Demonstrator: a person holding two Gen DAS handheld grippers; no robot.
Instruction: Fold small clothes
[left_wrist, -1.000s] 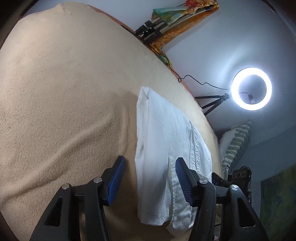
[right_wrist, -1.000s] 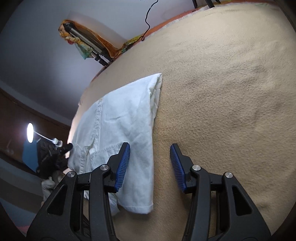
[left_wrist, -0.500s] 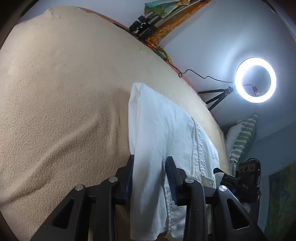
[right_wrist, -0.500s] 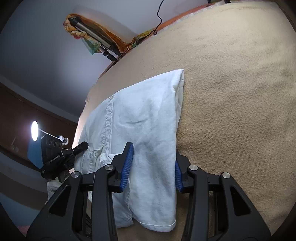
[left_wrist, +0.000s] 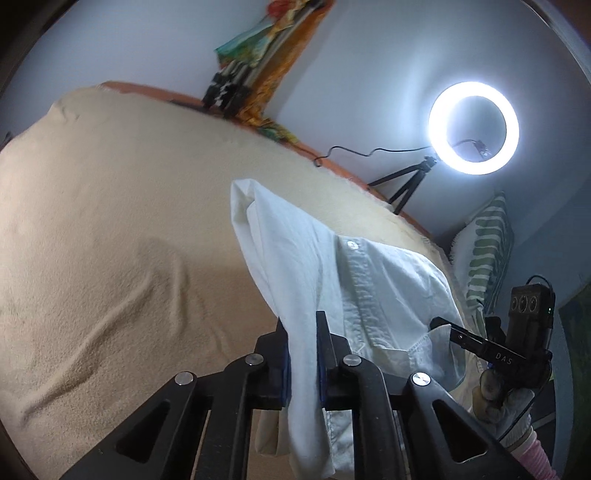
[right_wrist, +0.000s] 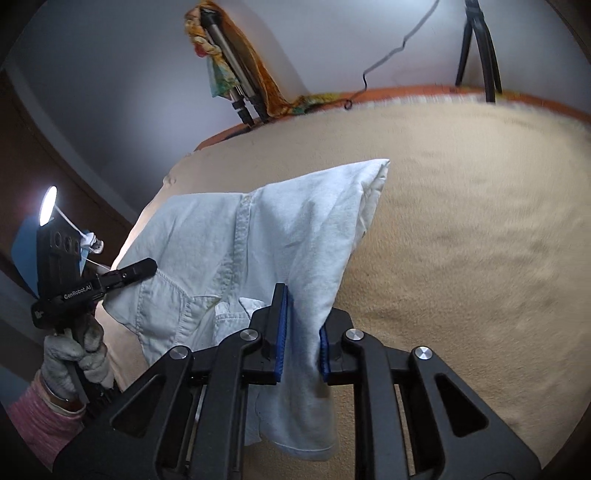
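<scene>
A small white button-up shirt (left_wrist: 303, 258) lies folded lengthwise on a beige blanket, and its near end is raised off it. My left gripper (left_wrist: 303, 350) has its blue pads pressed on the shirt's left near corner, and its jaws are still closing. My right gripper (right_wrist: 303, 336) pinches the right near corner of the shirt (right_wrist: 295, 229), its jaws also closing on the cloth. The far end still rests on the blanket. In each wrist view the other gripper shows at the side: the right gripper (left_wrist: 443, 325) and the left gripper (right_wrist: 146, 266).
The beige blanket (left_wrist: 110, 240) covers the whole bed around the shirt. A lit ring light (left_wrist: 474, 127) on a tripod stands past the far edge, beside a striped pillow (left_wrist: 487, 251). A folded tripod (right_wrist: 236, 85) leans on the wall. A gloved hand (right_wrist: 74, 354) holds the left gripper.
Both grippers stood open astride the shirt's near edge. They have since closed on the cloth and risen, lifting the near end off the blanket.
</scene>
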